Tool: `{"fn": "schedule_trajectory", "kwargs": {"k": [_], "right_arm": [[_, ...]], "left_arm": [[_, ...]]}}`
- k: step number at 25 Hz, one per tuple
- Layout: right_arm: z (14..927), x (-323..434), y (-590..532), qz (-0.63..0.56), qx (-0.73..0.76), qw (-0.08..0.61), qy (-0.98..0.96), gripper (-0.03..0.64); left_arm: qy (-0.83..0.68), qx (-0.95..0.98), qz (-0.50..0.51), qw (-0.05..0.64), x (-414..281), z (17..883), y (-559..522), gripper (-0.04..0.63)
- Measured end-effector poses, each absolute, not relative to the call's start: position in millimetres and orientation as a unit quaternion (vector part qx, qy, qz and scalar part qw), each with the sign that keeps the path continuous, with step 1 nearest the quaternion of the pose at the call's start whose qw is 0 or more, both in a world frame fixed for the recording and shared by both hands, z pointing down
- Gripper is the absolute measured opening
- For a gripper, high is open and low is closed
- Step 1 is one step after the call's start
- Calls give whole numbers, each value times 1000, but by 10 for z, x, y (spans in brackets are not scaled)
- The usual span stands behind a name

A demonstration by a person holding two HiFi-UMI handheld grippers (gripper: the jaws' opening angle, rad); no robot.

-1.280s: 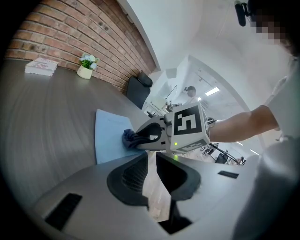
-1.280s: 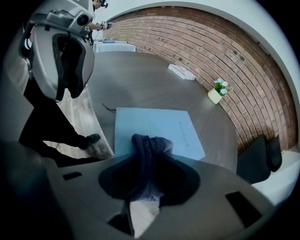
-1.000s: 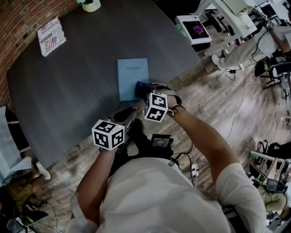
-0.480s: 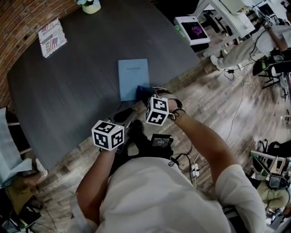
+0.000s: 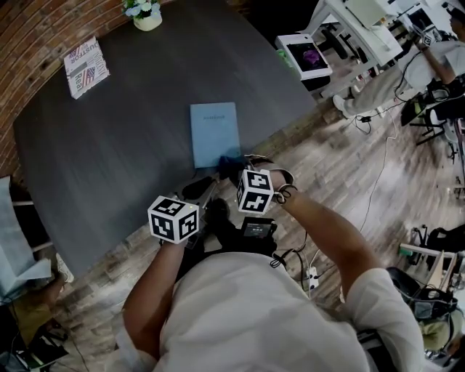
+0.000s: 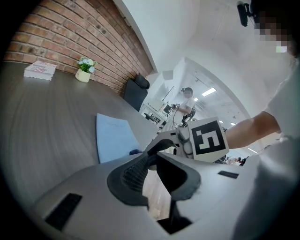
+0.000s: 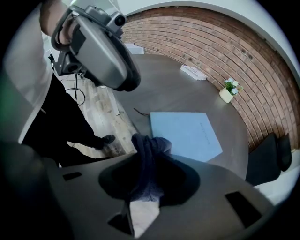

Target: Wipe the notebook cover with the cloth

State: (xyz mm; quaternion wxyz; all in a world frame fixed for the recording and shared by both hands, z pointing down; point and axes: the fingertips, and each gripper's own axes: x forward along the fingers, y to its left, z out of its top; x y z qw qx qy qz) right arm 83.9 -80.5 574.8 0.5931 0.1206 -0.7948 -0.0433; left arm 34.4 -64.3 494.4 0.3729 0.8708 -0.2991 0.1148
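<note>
A light blue notebook (image 5: 215, 133) lies flat on the dark round table (image 5: 109, 138), near its front edge. A dark blue cloth (image 5: 231, 166) is bunched between the jaws of my right gripper (image 5: 234, 168), at the notebook's near corner. In the right gripper view the cloth (image 7: 149, 161) hangs from the shut jaws just short of the notebook (image 7: 185, 133). My left gripper (image 5: 197, 187) hovers at the table edge, left of the right one. Its jaws stand a little apart with nothing between them, and the notebook (image 6: 114, 137) lies ahead of it.
A magazine (image 5: 86, 65) and a small flower pot (image 5: 146, 16) sit at the table's far side. A dark chair (image 6: 137, 91) stands beyond the table. White desks (image 5: 356, 29) and a person (image 5: 407, 69) are to the right on the wooden floor.
My right gripper with the cloth has drawn back toward the notebook's near edge. The head view has shifted slightly. The left gripper has hardly moved.
</note>
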Motion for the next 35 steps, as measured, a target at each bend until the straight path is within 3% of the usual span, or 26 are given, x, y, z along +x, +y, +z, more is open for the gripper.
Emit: {"fn": "schedule_trajectory", "kwargs": {"k": [13,35], "right_arm": [[5330,554,-671,-59,53,560,-824,121],[5392,282,-2344,-162,141,571,-793,121]], "left_arm": [[-316,862,108,382,167,4987,-670,55],[-359,839,91,397,-99,5063,-942,55]]}}
